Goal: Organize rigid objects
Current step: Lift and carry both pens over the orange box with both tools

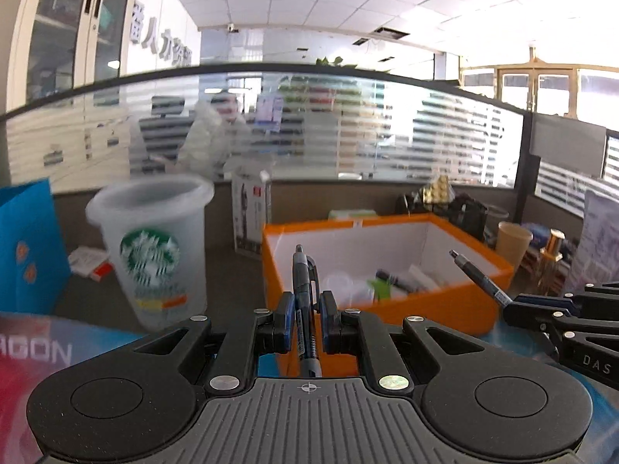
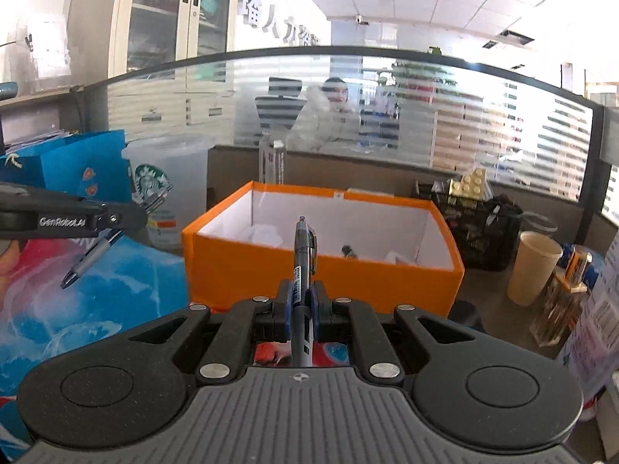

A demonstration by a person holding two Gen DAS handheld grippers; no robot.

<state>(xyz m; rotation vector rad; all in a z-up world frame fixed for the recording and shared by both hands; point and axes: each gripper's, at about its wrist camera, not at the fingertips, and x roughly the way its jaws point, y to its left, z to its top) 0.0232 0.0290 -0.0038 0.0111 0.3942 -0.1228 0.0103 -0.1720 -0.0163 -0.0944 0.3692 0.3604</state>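
My left gripper (image 1: 305,315) is shut on a dark blue pen (image 1: 303,282) that points up and forward toward the orange box (image 1: 433,309). My right gripper (image 2: 301,301) is shut on a second dark pen (image 2: 303,255), also aimed at the orange box (image 2: 321,278). The box stands open, white inside, with a marker (image 1: 394,280), a clear lid and other small items on its floor. In the left wrist view the right gripper (image 1: 510,303) shows at the right edge with its pen (image 1: 477,274). The right wrist view has the left gripper (image 2: 116,218) at the left, its pen (image 2: 91,257) hanging below.
A translucent Starbucks cup (image 1: 154,247) stands left of the box, with a blue paper bag (image 1: 27,247) beside it. A paper cup (image 2: 536,266), a black basket (image 2: 483,228) and clutter sit to the right. A colourful mat (image 2: 96,301) covers the desk. A person sits behind the glass partition (image 2: 387,116).
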